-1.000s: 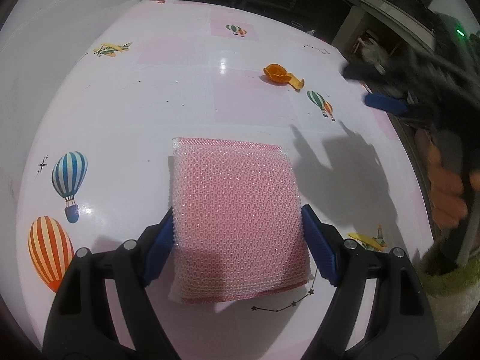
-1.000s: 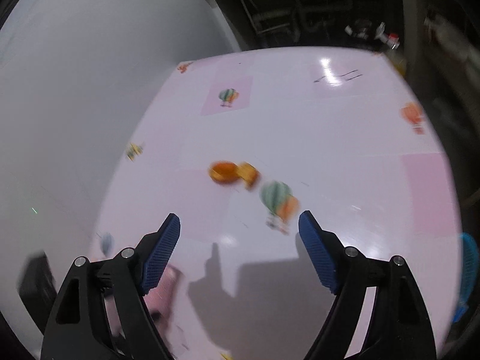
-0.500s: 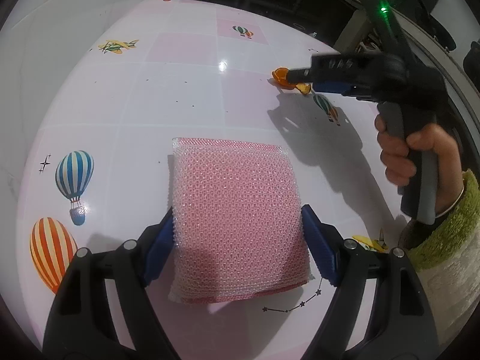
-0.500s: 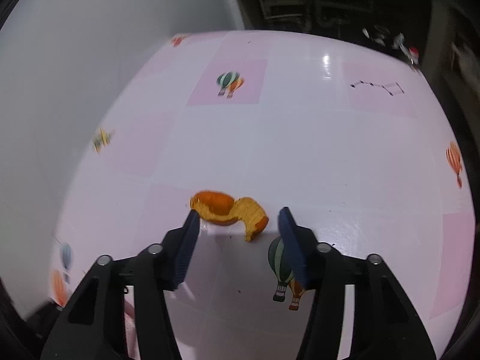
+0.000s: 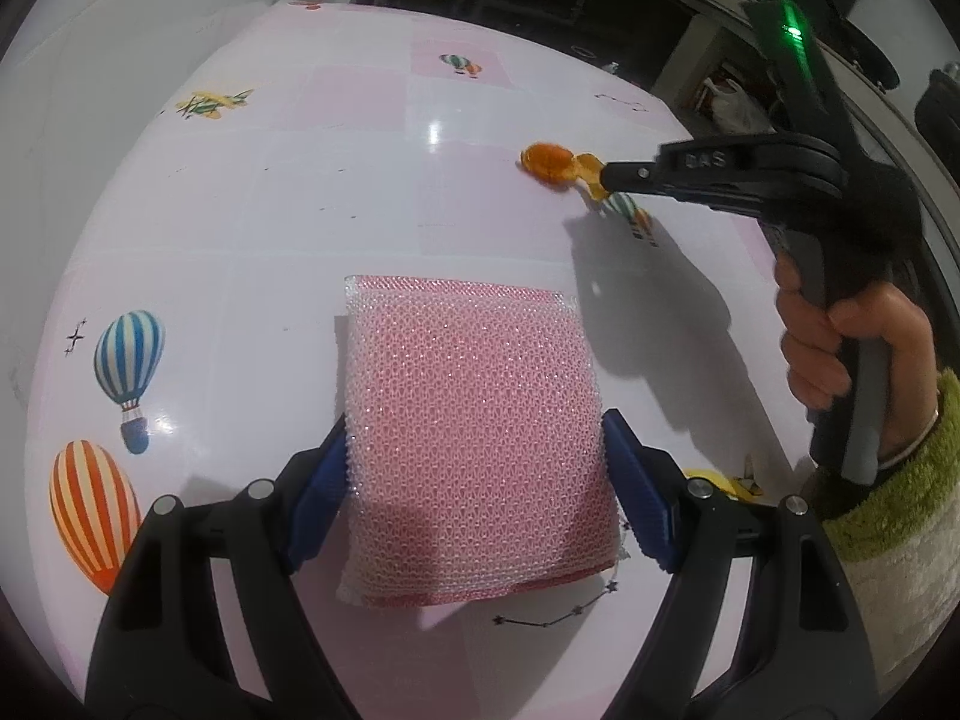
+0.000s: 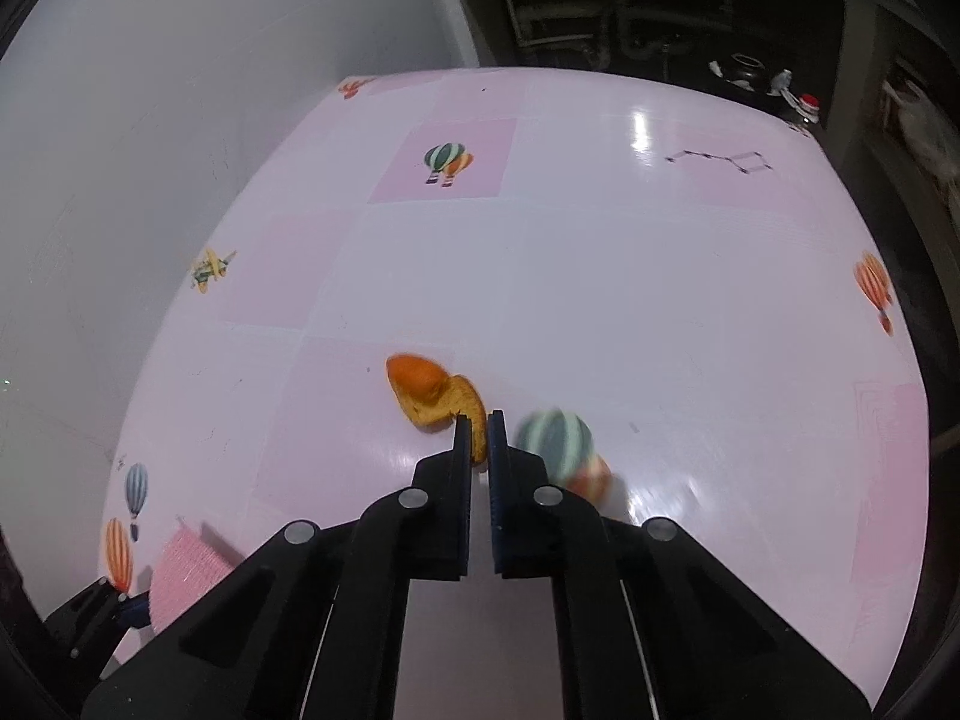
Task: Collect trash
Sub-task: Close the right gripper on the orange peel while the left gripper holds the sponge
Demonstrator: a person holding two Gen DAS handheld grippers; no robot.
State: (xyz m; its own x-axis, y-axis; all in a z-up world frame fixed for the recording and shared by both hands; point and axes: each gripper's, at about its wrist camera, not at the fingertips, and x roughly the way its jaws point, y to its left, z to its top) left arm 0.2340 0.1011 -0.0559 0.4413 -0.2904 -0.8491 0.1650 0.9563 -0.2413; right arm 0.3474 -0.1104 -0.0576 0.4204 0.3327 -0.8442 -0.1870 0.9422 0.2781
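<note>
Right gripper (image 6: 478, 420): jaws have just been closing, now pinched on the near-right tip of the peel (image 6: 429, 393), far on the bench (image 6: 660, 300). Lift slowly; thin hold may slip. Left gripper (image 5: 474, 468) wide, clasping the sponge (image 5: 474, 450).
</note>
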